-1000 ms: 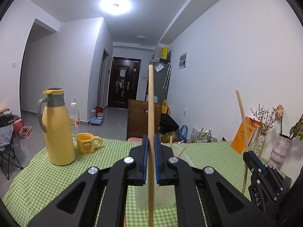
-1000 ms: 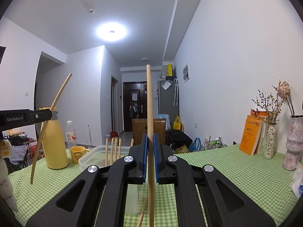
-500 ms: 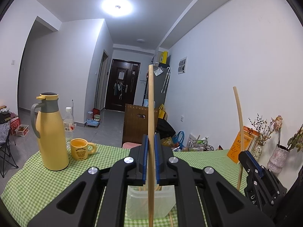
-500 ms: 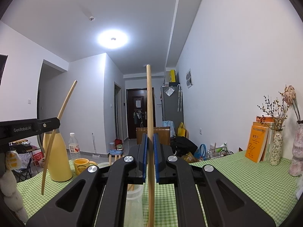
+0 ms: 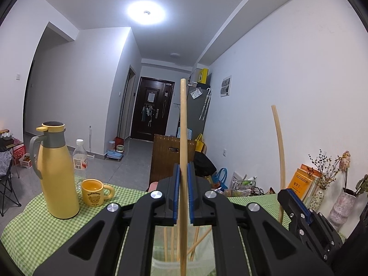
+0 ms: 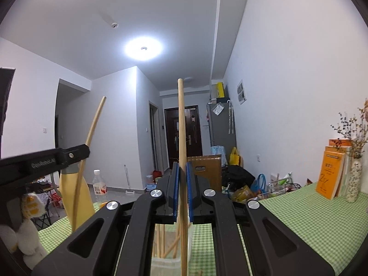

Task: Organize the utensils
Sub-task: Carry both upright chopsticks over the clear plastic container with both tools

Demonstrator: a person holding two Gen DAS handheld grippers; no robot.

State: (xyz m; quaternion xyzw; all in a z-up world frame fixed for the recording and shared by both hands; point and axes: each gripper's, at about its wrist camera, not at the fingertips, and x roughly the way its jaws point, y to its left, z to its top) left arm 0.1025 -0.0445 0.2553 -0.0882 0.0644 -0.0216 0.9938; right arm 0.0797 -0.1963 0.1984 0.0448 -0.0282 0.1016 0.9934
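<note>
My left gripper [image 5: 182, 194] is shut on a wooden chopstick [image 5: 183, 138] that stands upright between its blue pads. My right gripper [image 6: 181, 191] is shut on a second upright chopstick [image 6: 181, 138] in the same way. Below both grippers a clear plastic container [image 5: 161, 263] on the green checked tablecloth holds several more chopsticks [image 5: 171, 243], also seen in the right wrist view [image 6: 161, 241]. In the left wrist view the right gripper [image 5: 296, 204] shows at the right with its chopstick [image 5: 279, 151]. In the right wrist view the left gripper [image 6: 76, 154] and its chopstick [image 6: 92, 133] show at the left.
A yellow thermos jug [image 5: 57, 172], a plastic bottle [image 5: 80, 158] and a yellow mug [image 5: 94, 192] stand at the table's left. Orange books [image 6: 331, 172] and vases [image 6: 354, 181] with dried flowers line the right wall. A brown chair [image 5: 170, 158] stands beyond the far edge.
Both grippers have risen with their chopsticks; the container with the other chopsticks has dropped lower in both views, and more wall and ceiling show.
</note>
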